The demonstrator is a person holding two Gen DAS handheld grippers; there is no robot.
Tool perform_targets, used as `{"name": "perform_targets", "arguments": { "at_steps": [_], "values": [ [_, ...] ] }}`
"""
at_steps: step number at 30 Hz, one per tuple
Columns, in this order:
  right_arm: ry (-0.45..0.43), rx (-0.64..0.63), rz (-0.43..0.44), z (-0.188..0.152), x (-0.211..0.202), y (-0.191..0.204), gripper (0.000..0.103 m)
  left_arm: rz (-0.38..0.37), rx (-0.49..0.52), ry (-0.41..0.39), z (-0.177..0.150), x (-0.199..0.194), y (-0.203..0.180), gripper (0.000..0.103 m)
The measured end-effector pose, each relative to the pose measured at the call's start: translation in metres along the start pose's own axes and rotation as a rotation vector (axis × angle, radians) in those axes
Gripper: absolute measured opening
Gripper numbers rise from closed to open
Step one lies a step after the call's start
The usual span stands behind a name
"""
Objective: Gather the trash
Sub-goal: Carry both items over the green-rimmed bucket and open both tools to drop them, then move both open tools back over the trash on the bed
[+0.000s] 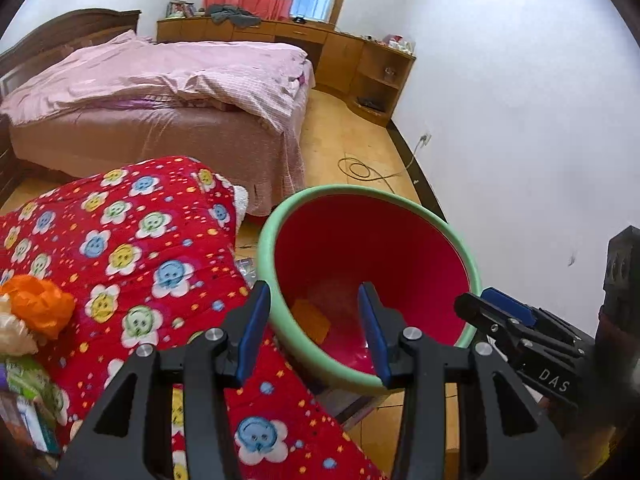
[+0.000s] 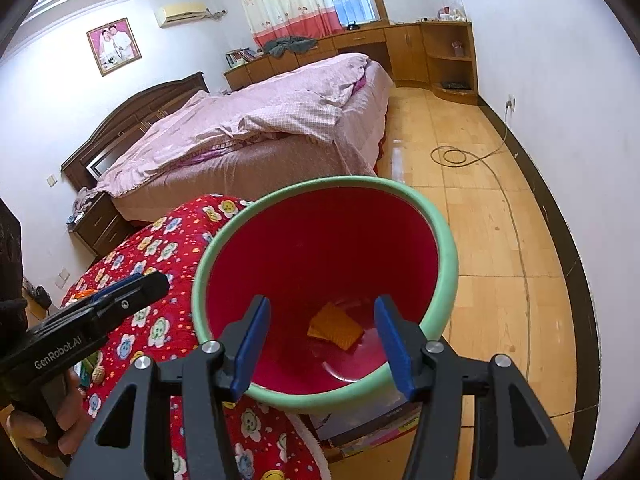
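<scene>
With both your left gripper [image 1: 314, 330] and right gripper [image 2: 322, 346] spread empty over the red bin [image 2: 448, 256] holding an orange scrap [image 2: 334, 326], next likely fetch the orange wrapper [image 1: 38, 306] on the quilt [image 1: 132, 240].

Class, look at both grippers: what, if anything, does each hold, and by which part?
Nothing is held. The left gripper and right gripper are both open and empty above the red bin.
</scene>
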State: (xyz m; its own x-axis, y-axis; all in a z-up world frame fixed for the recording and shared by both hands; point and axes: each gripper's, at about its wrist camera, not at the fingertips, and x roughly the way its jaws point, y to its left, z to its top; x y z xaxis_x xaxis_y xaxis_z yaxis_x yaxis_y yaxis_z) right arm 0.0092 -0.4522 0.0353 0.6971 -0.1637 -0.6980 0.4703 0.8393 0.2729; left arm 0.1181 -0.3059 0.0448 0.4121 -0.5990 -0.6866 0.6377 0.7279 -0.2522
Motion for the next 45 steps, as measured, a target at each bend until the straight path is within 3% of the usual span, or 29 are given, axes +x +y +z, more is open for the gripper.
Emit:
{"name": "perform_targets", "arguments": {
  "at_steps": [9,30,33,36,45],
  "values": [
    [-0.020,-0.040,0.057,-0.004,-0.016,0.028,0.059,0.057,-0.075,-0.036,-0.014,-0.043,0.028,0.046],
    [0.044,-0.139,0.169,-0.035,-0.010,0.104,0.062,0.262,-0.229,-0.118,-0.052,-0.135,0.114,0.046],
    [0.051,-0.154,0.184,-0.039,-0.010,0.115,0.062,0.305,-0.268,-0.127,-0.061,-0.145,0.130,0.052],
    [0.055,-0.166,0.192,-0.043,-0.010,0.123,0.064,0.361,-0.295,-0.141,-0.068,-0.152,0.143,0.065],
    [0.078,-0.191,0.211,-0.052,-0.004,0.144,0.065,0.426,-0.362,-0.103,-0.089,-0.152,0.173,0.067]
  ]
}}
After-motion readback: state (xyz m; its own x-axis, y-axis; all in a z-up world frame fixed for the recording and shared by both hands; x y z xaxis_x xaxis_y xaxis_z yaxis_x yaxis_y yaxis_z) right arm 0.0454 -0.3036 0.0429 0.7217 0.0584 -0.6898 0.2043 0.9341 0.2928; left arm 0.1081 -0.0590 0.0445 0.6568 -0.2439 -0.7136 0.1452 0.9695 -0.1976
